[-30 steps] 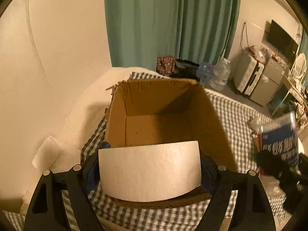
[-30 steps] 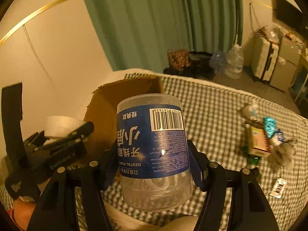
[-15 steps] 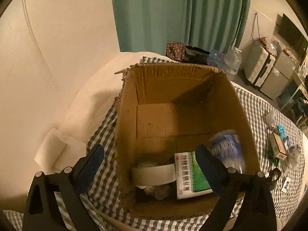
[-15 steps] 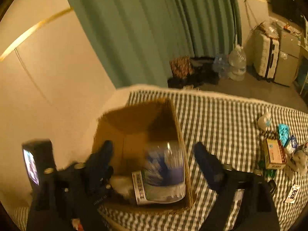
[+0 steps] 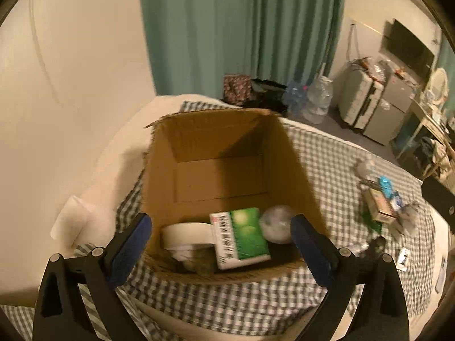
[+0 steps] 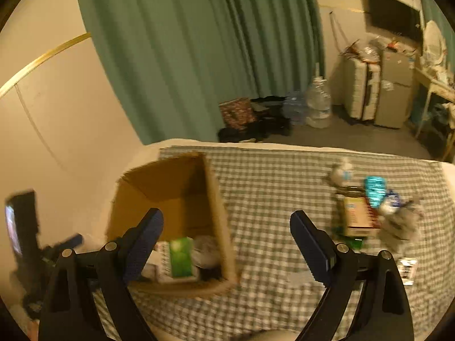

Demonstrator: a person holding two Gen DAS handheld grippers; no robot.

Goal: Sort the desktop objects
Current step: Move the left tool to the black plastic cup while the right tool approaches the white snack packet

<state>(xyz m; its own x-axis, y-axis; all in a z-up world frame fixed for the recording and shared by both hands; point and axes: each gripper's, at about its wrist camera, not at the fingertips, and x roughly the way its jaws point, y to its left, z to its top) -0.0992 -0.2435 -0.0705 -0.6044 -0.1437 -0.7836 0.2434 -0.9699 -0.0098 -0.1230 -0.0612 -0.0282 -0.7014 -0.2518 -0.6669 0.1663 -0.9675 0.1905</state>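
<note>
Currently the left gripper (image 5: 220, 234) hangs over the near rim of the open brown cardboard box (image 5: 293, 167), which sits on the green-and-white checked bed cover (image 5: 227, 304) near the bed's left edge. Its blue-padded fingers (image 5: 129, 245) stand wide and are opening a little further; nothing is between them, and the box interior shows through the gap.

Box contents, against the near wall: a white roll of tape (image 5: 184, 234) on the left; a green-and-white carton with printed text (image 5: 240, 237) in the middle, lying tilted and partly over the roll; a clear round plastic tub (image 5: 277, 224), blurred, on the right, just beside the carton. Darker items lie under these; cannot tell what they are.

The right gripper (image 6: 226, 241) hovers above the bed cover just right of the box, fingers (image 6: 310, 245) spread wide with only checked cloth between them. In this view the box (image 6: 216, 199) lies at lower left, the green carton (image 6: 180, 257) visible inside.

Unsorted things remain in a loose cluster near the bed's right edge (image 6: 369, 207): a tan carton with red print (image 6: 357, 217), a turquoise ribbed item (image 6: 375, 190), crumpled clear wrapping (image 6: 401, 221), and a small flat packet (image 6: 408, 267) set apart nearer the front edge. Motion blur prevents finer identification.
</note>
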